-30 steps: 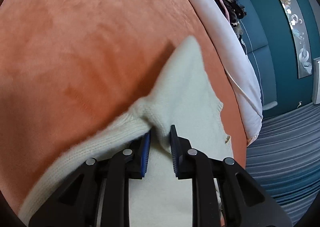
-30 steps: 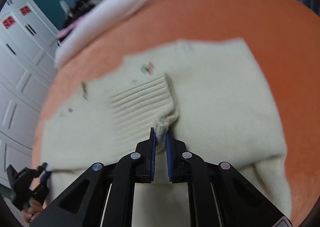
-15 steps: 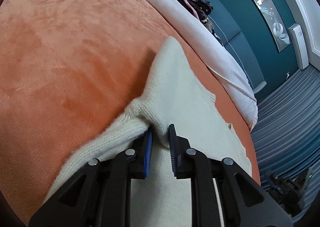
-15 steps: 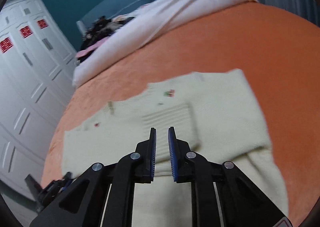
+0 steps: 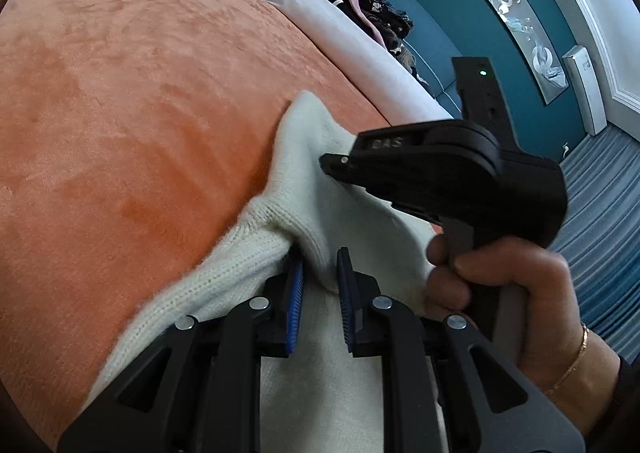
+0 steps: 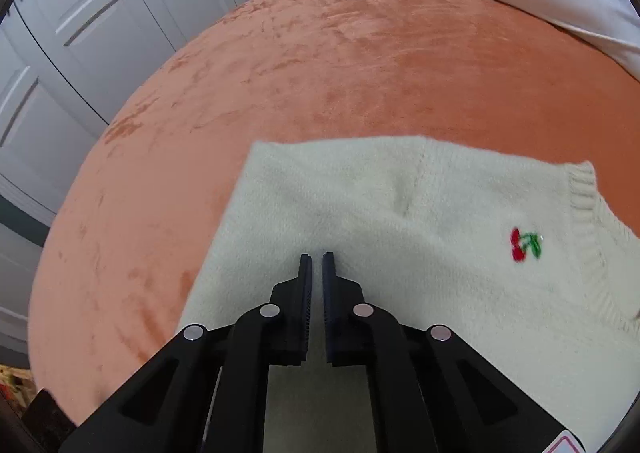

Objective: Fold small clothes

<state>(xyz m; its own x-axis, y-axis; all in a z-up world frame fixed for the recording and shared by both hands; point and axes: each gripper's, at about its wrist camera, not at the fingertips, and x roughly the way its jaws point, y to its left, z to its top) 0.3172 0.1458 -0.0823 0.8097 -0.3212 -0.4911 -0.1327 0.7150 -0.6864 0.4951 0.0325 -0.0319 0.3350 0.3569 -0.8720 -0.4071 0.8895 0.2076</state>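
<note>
Left gripper (image 5: 320, 273) pinches a cream sweater (image 5: 304, 181) on an orange blanket (image 5: 140, 113); right gripper (image 6: 316, 265), nearly pressed together, holds nothing above it.

The sweater (image 6: 360, 213) is cream-white knit, small, lying on the orange blanket (image 6: 360, 65). In the right wrist view its fuzzy body spreads flat, one straight edge running across the far side and a corner at the far left. A ribbed V-neck band (image 6: 584, 213) shows at the right — beside it, a small embroidered cherry (image 6: 525, 244), red fruit with green leaves. A faint crease dents the fabric near the middle. In the left wrist view the sweater (image 5: 320, 181) is bunched: a fold of knit is gathered up into a ridge, a ribbed strip trailing down left, and a pointed corner lies flat on the blanket farther off.
</note>
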